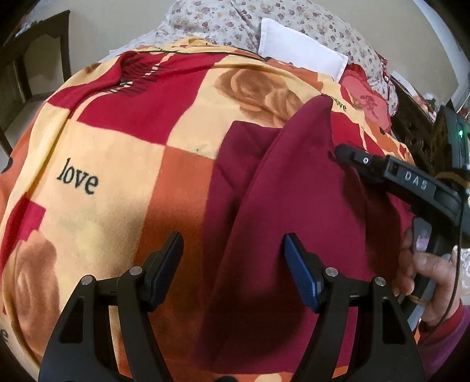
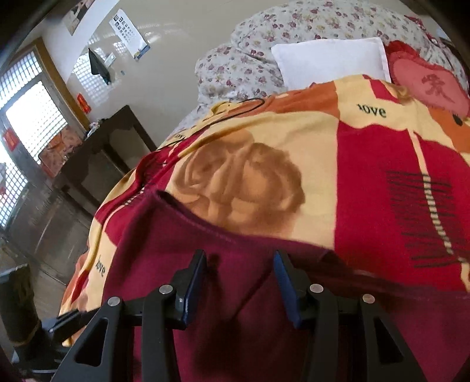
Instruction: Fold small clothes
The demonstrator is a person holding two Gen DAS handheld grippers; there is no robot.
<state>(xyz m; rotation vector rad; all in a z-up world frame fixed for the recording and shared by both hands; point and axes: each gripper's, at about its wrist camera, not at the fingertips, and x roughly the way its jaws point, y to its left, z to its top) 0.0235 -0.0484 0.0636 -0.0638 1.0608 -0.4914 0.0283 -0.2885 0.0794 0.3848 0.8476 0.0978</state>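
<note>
blanket (image 1: 117, 141) bare leftward; maroon garment (image 1: 293, 220) bunched beside right tool (image 1: 340, 152)

A garment (image 1: 293, 182) lies on a blanket (image 1: 117, 152). Behind the blanket, a pillow (image 1: 296, 50) rests against a quilt (image 1: 223, 20).

I saw one garment (image 1: 293, 188), a dark maroon knit piece, lying spread on the patterned blanket (image 1: 117, 147). It was partly folded: one panel lay over another, forming a long curved fold edge that ran away from the left gripper (image 1: 233, 264), ahead of its right finger. A flat, squared section projected from beneath that fold, ahead of the left gripper. In the right wrist view, the garment filled the area under and ahead of the right gripper (image 2: 239, 282). Its stitched hem ran across ahead of the fingertips, ending in a corner ahead and to the left.
</note>
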